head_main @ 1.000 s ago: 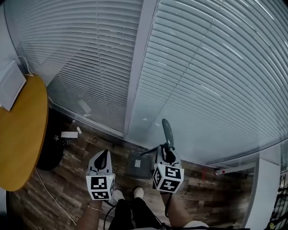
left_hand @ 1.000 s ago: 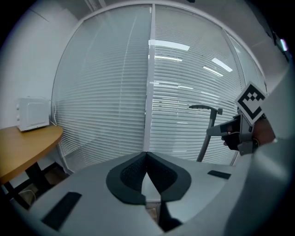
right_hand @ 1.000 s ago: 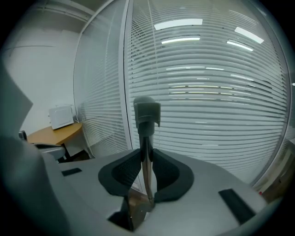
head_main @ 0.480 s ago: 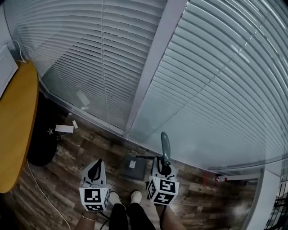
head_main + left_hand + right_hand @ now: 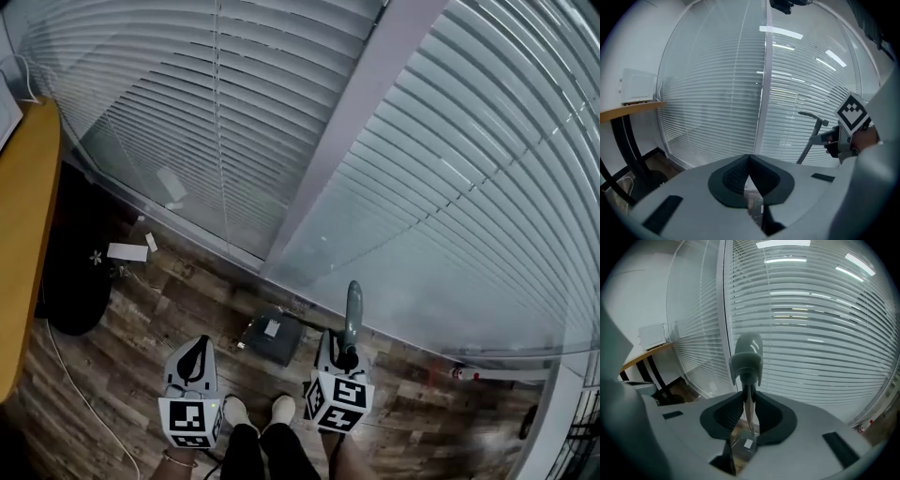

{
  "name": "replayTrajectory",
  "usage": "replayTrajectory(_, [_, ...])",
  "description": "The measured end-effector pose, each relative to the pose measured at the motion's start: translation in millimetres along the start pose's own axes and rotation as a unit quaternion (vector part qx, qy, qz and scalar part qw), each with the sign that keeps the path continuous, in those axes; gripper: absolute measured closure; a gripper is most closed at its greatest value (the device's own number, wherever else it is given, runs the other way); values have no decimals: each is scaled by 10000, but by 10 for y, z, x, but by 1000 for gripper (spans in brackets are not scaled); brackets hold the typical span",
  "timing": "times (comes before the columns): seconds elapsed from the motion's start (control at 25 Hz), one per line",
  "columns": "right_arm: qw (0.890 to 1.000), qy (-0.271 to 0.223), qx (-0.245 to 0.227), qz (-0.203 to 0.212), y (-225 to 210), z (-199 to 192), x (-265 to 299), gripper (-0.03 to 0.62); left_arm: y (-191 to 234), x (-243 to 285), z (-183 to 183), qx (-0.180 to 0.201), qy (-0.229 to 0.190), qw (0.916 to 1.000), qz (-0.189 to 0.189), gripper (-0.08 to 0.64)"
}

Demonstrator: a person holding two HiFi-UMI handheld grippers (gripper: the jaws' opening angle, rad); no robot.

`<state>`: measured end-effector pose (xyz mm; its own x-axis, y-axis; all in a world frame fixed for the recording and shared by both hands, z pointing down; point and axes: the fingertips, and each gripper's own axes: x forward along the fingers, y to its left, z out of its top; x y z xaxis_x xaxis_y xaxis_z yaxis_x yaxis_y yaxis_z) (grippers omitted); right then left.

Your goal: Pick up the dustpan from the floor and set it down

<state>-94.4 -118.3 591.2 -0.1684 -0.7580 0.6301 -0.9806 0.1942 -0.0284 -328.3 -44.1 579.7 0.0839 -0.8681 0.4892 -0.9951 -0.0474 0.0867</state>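
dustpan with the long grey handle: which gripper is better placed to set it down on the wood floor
Right. The right gripper is shut on the upright handle of the dark grey dustpan, which hangs low near the wooden floor. The left gripper is shut on nothing, off to the side.

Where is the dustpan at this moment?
In the head view the dustpan is at lower centre, just ahead of the person's shoes by the foot of the blinds, its handle clamped in the right gripper.

No legible text anywhere. The sticker (image 5: pixel 273 328) on the dustpan (image 5: pixel 261 345), just beside the right gripper (image 5: pixel 348 356), is too small to read.
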Motion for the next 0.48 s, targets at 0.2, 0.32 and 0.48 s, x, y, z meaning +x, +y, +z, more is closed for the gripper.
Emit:
replayTrajectory(0.2, [9999, 103, -29, -53, 12, -68, 108, 497, 46, 67, -99, -67, 66, 10000, -8, 543])
replayTrajectory(0.32, [9998, 184, -61, -99, -9, -112, 152, 497, 78, 84, -142, -112, 107, 9999, 6, 543])
replayTrajectory(0.48, [9996, 255, -45, -150, -56, -141, 223, 497, 118, 113, -152, -145, 157, 9998, 54, 543])
